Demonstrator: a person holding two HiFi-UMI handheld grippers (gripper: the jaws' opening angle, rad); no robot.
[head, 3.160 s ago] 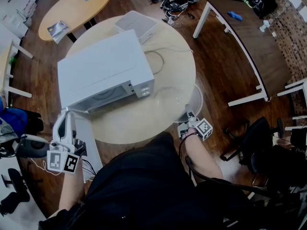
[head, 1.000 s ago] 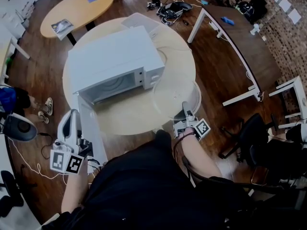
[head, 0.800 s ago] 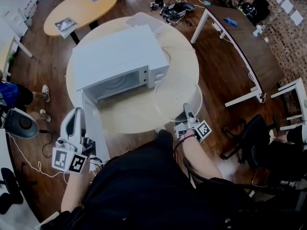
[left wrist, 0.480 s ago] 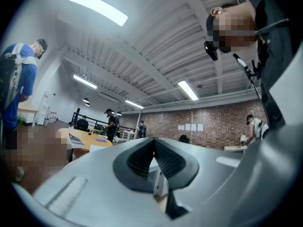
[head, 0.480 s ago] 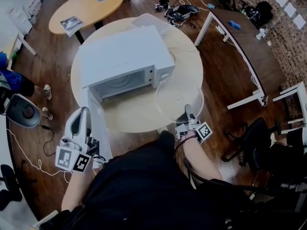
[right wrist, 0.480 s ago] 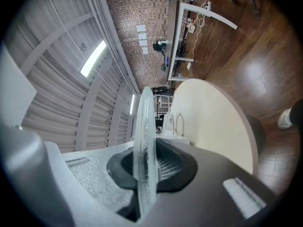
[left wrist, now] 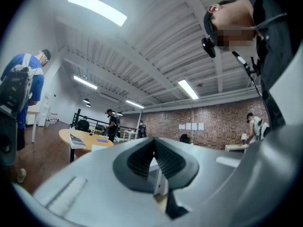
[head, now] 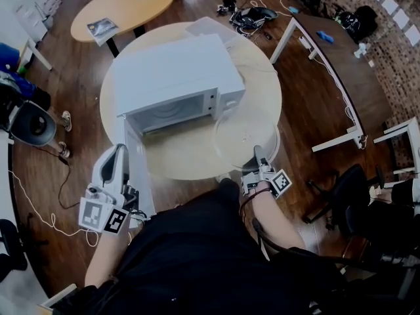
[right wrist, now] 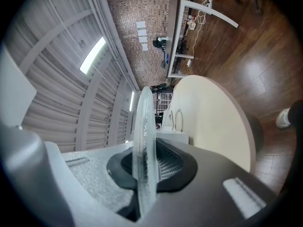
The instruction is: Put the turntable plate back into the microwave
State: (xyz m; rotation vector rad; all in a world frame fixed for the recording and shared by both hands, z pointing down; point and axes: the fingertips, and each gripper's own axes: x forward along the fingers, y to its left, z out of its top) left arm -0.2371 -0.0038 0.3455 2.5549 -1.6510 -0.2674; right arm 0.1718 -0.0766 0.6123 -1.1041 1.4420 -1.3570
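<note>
The white microwave (head: 172,71) stands on the round beige table (head: 190,156) with its door (head: 136,169) swung open toward me. The clear glass turntable plate (head: 244,135) hovers over the table's right part, just right of the microwave's open front. My right gripper (head: 257,153) is shut on its near rim. In the right gripper view the plate (right wrist: 143,122) stands edge-on between the jaws of the right gripper (right wrist: 144,162). My left gripper (head: 119,152) hangs by the door's outer side. Its jaws, in the left gripper (left wrist: 154,143) view, are shut with nothing in them.
A white box (head: 209,28) lies on the table behind the microwave. An oval wooden table (head: 125,5) stands at the back left, and a long dark desk (head: 335,64) on the right. Office chairs (head: 357,209) are close at my right. A person in blue (left wrist: 21,98) stands to the left.
The head camera has shifted, so the microwave sits further right in the picture. My right gripper has carried the plate slightly nearer the microwave's front. The left gripper stays by the open door.
</note>
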